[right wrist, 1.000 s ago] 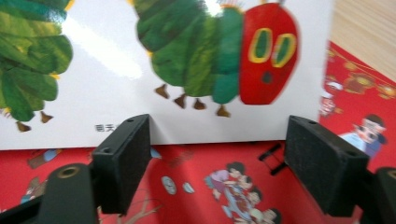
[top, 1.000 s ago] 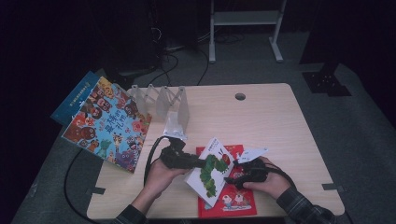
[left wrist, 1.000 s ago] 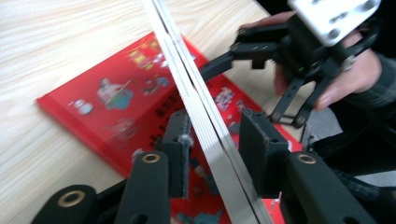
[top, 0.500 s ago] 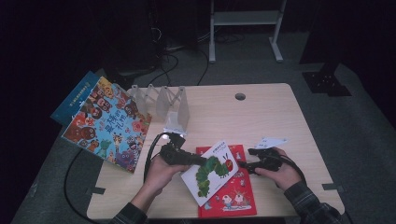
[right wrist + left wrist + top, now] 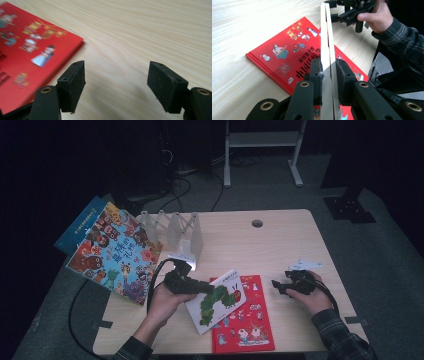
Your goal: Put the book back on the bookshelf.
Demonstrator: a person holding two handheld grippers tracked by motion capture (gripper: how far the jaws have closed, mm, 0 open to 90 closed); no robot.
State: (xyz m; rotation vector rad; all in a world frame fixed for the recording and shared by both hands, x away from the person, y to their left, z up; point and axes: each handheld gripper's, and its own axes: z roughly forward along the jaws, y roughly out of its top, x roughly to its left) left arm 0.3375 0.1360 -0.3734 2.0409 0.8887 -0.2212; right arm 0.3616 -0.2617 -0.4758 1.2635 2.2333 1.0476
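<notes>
Far left, 2 picture books overhang the surface (image 5: 280, 250) edge: a blue book (image 5: 75, 227) under a colourful animal book (image 5: 117, 252). Just right of them, a clear rack (image 5: 175, 230) of upright dividers stands near the back. Left gripper (image 5: 200, 287) in the person's left hand; its jaws have just been closing and now clamp the edge of the caterpillar book (image 5: 220, 301), pads pressed on both covers. That book is raised at a tilt, its lower part over the red book (image 5: 245, 322), which lies flat near the front edge. Right gripper (image 5: 276, 286) well apart from both books, above bare wood; jaws spread wide, nothing between them.
</notes>
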